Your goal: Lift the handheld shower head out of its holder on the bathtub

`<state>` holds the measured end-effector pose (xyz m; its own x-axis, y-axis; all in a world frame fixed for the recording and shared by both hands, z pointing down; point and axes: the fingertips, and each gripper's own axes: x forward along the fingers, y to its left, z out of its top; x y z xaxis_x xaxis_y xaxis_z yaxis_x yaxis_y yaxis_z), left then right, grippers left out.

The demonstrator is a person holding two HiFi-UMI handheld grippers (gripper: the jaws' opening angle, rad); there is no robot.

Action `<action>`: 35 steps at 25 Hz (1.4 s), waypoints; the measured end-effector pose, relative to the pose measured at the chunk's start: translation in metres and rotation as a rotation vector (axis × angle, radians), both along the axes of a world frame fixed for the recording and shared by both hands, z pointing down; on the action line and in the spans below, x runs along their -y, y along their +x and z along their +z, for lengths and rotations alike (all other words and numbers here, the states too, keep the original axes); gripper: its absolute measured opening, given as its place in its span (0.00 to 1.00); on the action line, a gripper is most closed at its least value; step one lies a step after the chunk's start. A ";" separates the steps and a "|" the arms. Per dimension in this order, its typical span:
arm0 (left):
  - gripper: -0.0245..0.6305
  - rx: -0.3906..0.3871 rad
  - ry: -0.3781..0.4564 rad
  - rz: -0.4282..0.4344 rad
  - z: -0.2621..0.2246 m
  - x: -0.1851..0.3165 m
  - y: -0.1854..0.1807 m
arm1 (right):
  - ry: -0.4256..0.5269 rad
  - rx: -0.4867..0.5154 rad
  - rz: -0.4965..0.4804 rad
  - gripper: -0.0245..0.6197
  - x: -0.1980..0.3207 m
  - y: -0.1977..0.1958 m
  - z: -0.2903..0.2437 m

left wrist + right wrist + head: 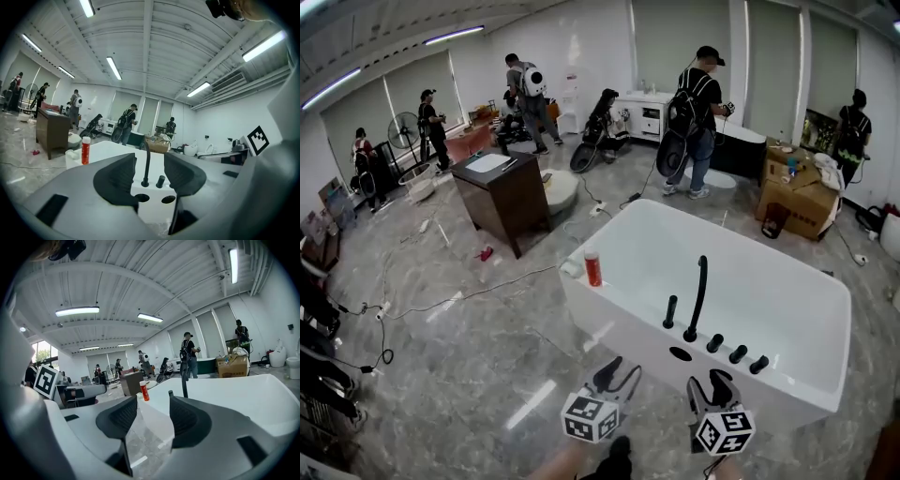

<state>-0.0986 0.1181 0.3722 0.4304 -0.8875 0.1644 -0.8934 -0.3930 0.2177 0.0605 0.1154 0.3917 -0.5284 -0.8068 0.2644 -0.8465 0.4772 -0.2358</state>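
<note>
Shower head (670, 311): short black post, upright in its holder on the bathtub's (614, 323) near rim. It sits ahead of both claws, forward-right of the left one and forward-left of the right one, untouched.

Left gripper (622, 367): jaws apart, nothing between them. The tall curved spout (700, 291) lines up with the gap, well beyond the tips.

Right gripper (710, 380): jaws apart, empty, short of the tub wall.

Three knobs (738, 353) on the rim ahead-right of the right claw.

Red bottle (593, 268) on the rim corner, ahead-left of the left claw.
</note>
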 end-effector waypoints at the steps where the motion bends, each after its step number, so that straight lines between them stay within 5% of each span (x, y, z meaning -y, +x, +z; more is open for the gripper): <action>1: 0.33 0.004 -0.001 0.006 0.000 0.017 -0.006 | 0.004 0.000 0.004 0.36 0.017 -0.006 0.000; 8: 0.34 0.005 0.011 0.024 -0.006 0.119 -0.039 | -0.010 -0.009 0.021 0.36 0.114 -0.041 0.003; 16: 0.35 -0.004 0.009 0.070 0.018 0.176 -0.065 | -0.003 -0.034 0.048 0.36 0.169 -0.075 0.023; 35: 0.36 0.040 -0.071 0.113 0.103 0.301 -0.005 | -0.109 -0.076 -0.023 0.36 0.284 -0.060 0.130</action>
